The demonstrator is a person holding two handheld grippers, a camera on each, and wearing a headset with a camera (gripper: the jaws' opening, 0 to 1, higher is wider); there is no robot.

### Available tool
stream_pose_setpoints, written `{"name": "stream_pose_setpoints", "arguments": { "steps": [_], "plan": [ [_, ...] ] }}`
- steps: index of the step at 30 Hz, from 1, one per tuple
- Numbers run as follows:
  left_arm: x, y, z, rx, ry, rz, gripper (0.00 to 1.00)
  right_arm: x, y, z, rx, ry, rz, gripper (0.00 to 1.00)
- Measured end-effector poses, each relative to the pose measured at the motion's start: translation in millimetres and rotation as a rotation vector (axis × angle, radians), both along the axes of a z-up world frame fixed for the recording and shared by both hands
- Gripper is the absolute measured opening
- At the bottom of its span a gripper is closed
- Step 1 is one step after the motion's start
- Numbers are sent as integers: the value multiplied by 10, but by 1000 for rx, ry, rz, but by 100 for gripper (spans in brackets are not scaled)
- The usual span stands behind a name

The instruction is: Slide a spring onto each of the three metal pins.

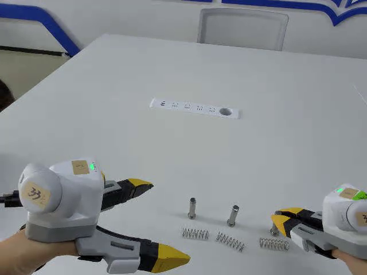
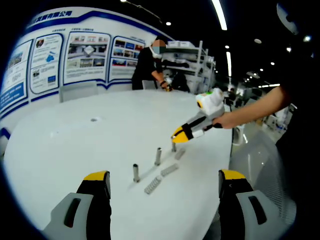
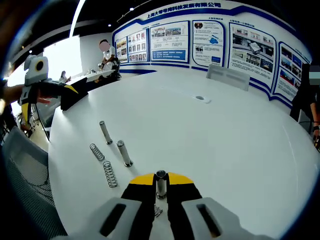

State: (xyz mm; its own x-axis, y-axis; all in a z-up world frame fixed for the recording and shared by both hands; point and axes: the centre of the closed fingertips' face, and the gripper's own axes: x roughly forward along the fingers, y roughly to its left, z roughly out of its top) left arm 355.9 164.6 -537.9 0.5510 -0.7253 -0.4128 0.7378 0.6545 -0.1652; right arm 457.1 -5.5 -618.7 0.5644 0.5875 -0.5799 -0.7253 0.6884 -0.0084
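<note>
Opening step, by the look of it: not one spring is on a pin yet. The right gripper [image 1: 280, 222] has its jaws clamped on the end pin [image 3: 161, 186], the one to the right of the middle pin [image 1: 233, 215], and grips it near the top while it stands upright on the white table [image 1: 114, 132]. The left gripper [image 1: 169, 222] hangs well to the left of the middle pin, jaws spread wide and holding nothing (plenty of daylight between those yellow tips). The left pin [image 1: 192, 207] stands free, just left of the middle pin.

All the springs lie flat on the person's side of the row. The middle spring [image 1: 230, 241] is right in front of the middle pin, the left spring [image 1: 195, 233] is nearer and to its left, and the right spring [image 1: 273, 243] is nearer and to its right.

My read is that the right gripper is steadying or about to lift its pin, so the next move falls to the left gripper. It needs to come in low, pinch one spring without squashing the coils, then line the bore up with a pin's top. That's thin wire on a slick table, so it could roll away.
</note>
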Motion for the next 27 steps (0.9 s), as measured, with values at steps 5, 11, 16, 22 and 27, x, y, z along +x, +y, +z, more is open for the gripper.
{"name": "stream_pose_setpoints", "arguments": {
  "steps": [5,11,16,22,27],
  "plan": [
    [-4,18,-8,1,2,2,91,-14,-32,3,28,-5,-14,9],
    [-35,-12,-6,-7,10,-12,91,-49,-46,1,43,-8,-13,9],
    [-45,-28,-24,-3,15,-16,90,-55,-25,-5,12,-23,17,9],
    [-67,-23,-27,-2,16,-15,90,-55,-15,-11,-62,-61,75,9],
    [-53,2,-2,-15,9,2,90,-67,-28,-29,-43,-29,67,9]
  ]
}}
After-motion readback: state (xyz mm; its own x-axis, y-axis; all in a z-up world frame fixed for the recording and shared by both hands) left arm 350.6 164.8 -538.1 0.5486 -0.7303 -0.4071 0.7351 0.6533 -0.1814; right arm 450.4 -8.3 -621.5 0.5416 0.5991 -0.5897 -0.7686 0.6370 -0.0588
